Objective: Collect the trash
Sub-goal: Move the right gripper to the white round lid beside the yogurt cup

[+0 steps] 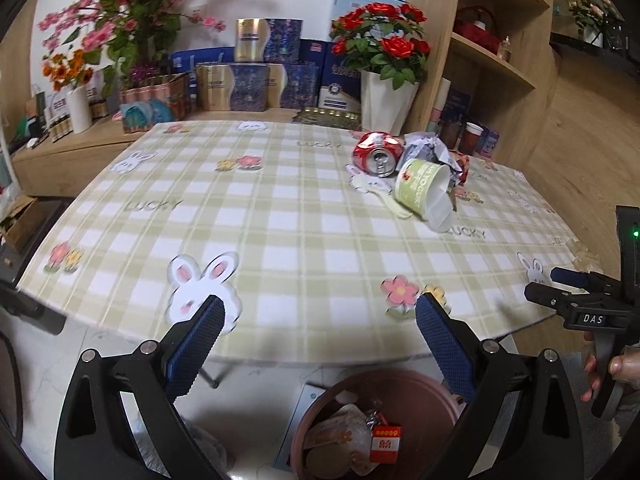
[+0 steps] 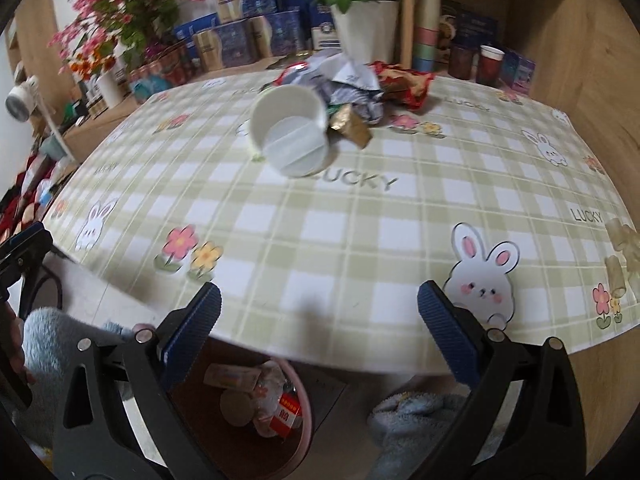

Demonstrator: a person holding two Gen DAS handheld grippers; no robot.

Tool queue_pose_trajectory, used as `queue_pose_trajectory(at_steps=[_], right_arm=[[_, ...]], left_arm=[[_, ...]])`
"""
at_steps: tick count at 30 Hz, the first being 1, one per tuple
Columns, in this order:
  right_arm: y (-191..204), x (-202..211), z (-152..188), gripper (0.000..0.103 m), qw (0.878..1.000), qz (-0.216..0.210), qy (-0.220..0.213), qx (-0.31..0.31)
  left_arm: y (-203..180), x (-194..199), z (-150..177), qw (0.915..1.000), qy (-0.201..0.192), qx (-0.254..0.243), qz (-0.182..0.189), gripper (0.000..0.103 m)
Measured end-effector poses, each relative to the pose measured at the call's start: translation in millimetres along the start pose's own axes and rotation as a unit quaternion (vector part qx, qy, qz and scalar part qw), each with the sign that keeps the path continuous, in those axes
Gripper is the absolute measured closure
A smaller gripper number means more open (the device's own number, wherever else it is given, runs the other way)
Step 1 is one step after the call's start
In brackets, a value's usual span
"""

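Observation:
A pile of trash lies at the table's far right: a crushed red can (image 1: 378, 154), a tipped green-and-white paper cup (image 1: 426, 188) (image 2: 290, 132), crumpled paper (image 1: 426, 146) (image 2: 348, 80), a red wrapper (image 2: 404, 80) and a gold wrapper (image 2: 350, 128). A brown waste bin (image 1: 384, 384) (image 2: 306, 412) with trash in it stands on the floor under the near table edge. My left gripper (image 1: 320, 320) is open and empty above the bin. My right gripper (image 2: 320, 314) is open and empty at the near edge; it also shows in the left wrist view (image 1: 560, 286).
The table wears a green checked cloth (image 1: 280, 220) (image 2: 360, 232). Behind it stand a white pot of red roses (image 1: 386, 96), pink flowers (image 1: 124, 20) and several blue and gold boxes (image 1: 248, 84). A wooden shelf unit (image 1: 492, 52) rises at the right.

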State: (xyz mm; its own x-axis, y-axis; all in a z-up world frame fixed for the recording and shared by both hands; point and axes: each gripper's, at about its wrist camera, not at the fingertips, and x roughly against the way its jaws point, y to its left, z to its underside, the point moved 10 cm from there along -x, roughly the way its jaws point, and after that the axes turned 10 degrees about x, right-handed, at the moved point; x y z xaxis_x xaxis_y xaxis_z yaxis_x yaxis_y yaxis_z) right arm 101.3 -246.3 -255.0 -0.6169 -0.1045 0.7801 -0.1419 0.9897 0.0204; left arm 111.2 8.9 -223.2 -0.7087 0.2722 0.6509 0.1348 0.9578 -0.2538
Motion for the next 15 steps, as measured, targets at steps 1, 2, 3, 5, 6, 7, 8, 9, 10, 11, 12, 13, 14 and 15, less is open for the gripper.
queue_pose_trajectory(at_steps=[1, 2, 3, 5, 6, 7, 8, 9, 10, 11, 12, 13, 14, 15], right_arm=[[-3.0, -1.4, -1.1, 0.006, 1.000, 0.001, 0.000, -0.003], [-8.1, -4.1, -3.0, 0.006, 1.000, 0.001, 0.002, -0.007], [-12.8, -7.2, -4.8, 0.006, 1.000, 0.000, 0.003, -0.012], [-18.5, -13.6, -7.7, 0.006, 1.000, -0.003, 0.005, -0.022], [-21.0, -17.8, -8.6, 0.006, 1.000, -0.005, 0.006, -0.027], [-22.8, -21.9, -9.9, 0.006, 1.000, -0.006, 0.008, -0.029], [-24.2, -26.7, -11.3, 0.006, 0.999, -0.007, 0.010, -0.031], [-24.6, -32.4, -13.1, 0.006, 0.999, -0.009, 0.012, -0.030], [-24.9, -36.8, -15.1, 0.006, 0.999, -0.011, 0.013, -0.029], [-24.9, -41.7, -17.7, 0.006, 1.000, -0.011, 0.013, -0.025], [-24.6, -48.4, -22.3, 0.006, 1.000, -0.011, 0.013, -0.017], [-23.8, -52.4, -25.8, 0.006, 1.000, -0.011, 0.012, -0.010], [-23.2, -58.1, -31.0, 0.006, 1.000, -0.009, 0.011, 0.001], [-22.8, -63.5, -36.3, 0.006, 1.000, -0.010, 0.010, 0.011]], left_arm=[[-7.2, -6.2, -4.2, 1.0000, 0.003, -0.004, 0.005, 0.009], [-14.3, -12.7, -7.9, 0.9999, 0.007, -0.009, 0.012, 0.009], [-21.5, -19.4, -12.1, 0.9997, 0.011, -0.014, 0.019, 0.009], [-39.0, -37.8, -22.0, 0.9989, 0.023, -0.022, 0.036, 0.009], [-48.0, -48.3, -28.0, 0.9983, 0.030, -0.023, 0.044, 0.009], [-55.0, -56.4, -32.4, 0.9978, 0.036, -0.023, 0.051, 0.009], [-64.3, -68.2, -38.8, 0.9970, 0.045, -0.020, 0.060, 0.009], [-72.9, -79.6, -45.9, 0.9961, 0.054, -0.016, 0.068, 0.009], [-80.7, -90.1, -53.9, 0.9952, 0.061, -0.011, 0.075, 0.009], [-85.2, -96.9, -61.0, 0.9949, 0.063, -0.007, 0.078, 0.009], [-89.6, -103.9, -69.9, 0.9950, 0.062, -0.003, 0.078, 0.009], [-93.0, -109.2, -77.9, 0.9950, 0.060, -0.001, 0.079, 0.009], [-95.7, -113.2, -84.4, 0.9951, 0.057, 0.000, 0.081, 0.009], [-96.0, -116.3, -89.4, 0.9951, 0.055, 0.000, 0.082, 0.009]])
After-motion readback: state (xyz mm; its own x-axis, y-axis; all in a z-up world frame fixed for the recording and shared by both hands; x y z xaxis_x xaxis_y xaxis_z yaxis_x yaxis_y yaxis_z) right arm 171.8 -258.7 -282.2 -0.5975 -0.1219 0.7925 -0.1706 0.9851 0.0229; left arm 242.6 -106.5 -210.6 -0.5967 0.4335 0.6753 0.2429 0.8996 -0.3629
